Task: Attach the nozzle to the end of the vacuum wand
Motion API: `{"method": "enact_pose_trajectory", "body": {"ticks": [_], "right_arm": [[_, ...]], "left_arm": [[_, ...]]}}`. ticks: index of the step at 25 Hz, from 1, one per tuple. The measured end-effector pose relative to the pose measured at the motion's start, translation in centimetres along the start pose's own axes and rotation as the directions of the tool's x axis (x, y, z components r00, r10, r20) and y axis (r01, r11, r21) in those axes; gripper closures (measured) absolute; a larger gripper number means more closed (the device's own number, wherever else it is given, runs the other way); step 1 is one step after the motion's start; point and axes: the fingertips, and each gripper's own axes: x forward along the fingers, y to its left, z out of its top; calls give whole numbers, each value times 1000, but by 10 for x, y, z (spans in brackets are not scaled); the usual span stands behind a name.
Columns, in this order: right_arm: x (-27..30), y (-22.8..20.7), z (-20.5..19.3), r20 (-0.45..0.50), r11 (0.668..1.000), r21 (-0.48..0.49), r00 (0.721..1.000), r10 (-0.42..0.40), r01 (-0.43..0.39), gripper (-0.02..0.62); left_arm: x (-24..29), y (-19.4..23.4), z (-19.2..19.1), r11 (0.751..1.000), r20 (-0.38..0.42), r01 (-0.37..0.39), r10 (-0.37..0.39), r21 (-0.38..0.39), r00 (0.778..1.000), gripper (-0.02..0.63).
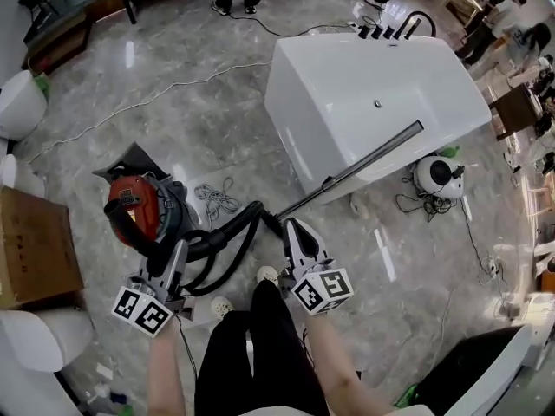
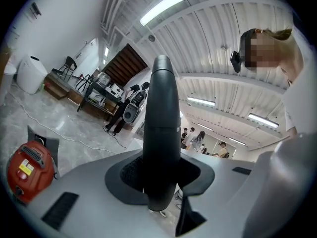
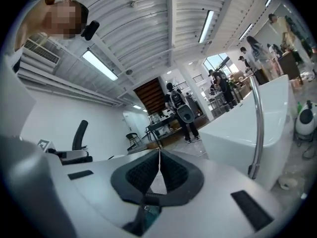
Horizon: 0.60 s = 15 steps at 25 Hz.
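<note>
So I'm over a glossy grey stone floor with a white bathtub ahead, a red vacuum and a cardboard box off left, and people at the far end. My left gripper is clamped on the black nozzle. The right gripper is closed on nothing, and the wand leans against the tub.

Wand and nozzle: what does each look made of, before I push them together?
The wand is probably metal with a polished silver finish: a bright highlight runs along its length where it leans on the white tub. The nozzle is likely moulded plastic: black and smooth, with a soft satin sheen and a faint seam ring around it.
</note>
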Motion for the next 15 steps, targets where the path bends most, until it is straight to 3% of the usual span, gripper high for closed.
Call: {"method": "enact_pose_trajectory", "body": {"ticks": [10,13,15], "right_arm": [[11,-188,-25,-13,958,35,959,-284,284,569],[22,-236,-35,-27,936,62,938,-346,347,436],[28,-264,-45,-39,923,85,926,-374,376,383]], "left_arm": [[67,28,-13,1000,-13,-13,13,-24,1000,468],[80,29,-13,1000,-14,-17,16,-17,1000,468],[84,29,-15,1000,-14,-18,18,-22,1000,468]]}}
